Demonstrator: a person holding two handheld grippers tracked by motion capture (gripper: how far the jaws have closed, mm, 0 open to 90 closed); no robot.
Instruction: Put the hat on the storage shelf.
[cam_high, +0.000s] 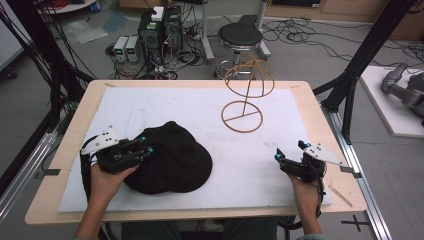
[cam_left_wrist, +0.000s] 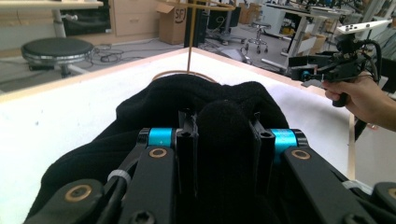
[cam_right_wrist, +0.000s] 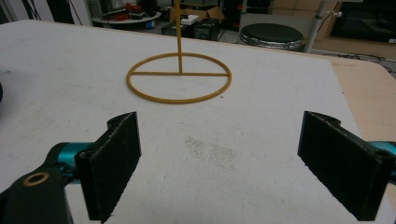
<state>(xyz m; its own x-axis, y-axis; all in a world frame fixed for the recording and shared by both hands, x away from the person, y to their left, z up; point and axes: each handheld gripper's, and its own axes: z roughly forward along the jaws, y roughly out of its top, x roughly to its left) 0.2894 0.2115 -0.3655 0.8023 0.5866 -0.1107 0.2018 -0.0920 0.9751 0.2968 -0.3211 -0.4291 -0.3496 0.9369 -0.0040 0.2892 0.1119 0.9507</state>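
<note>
Left gripper view: jaws pinch a fold of the black cap.

The left gripper (cam_left_wrist: 224, 140) is clamped on the black cap (cam_high: 170, 160), which lies on the white mat (cam_high: 280, 130) near the table's front left. The right gripper (cam_right_wrist: 219, 163) hangs wide open and empty, facing the wooden hat stand (cam_high: 247, 92). Probably best: lift slowly and support the far brim before carrying it to the stand.

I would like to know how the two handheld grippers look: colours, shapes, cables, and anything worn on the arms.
Both the left gripper and the right gripper are black, with turquoise metal collars near the jaws and brass-coloured pivot pins. The jaws are flat black rectangular pads. Each gripper carries a light grey three-cornered plate on top and trails a black cable. The forearms are bare; no sleeves or gloves are visible.
</note>
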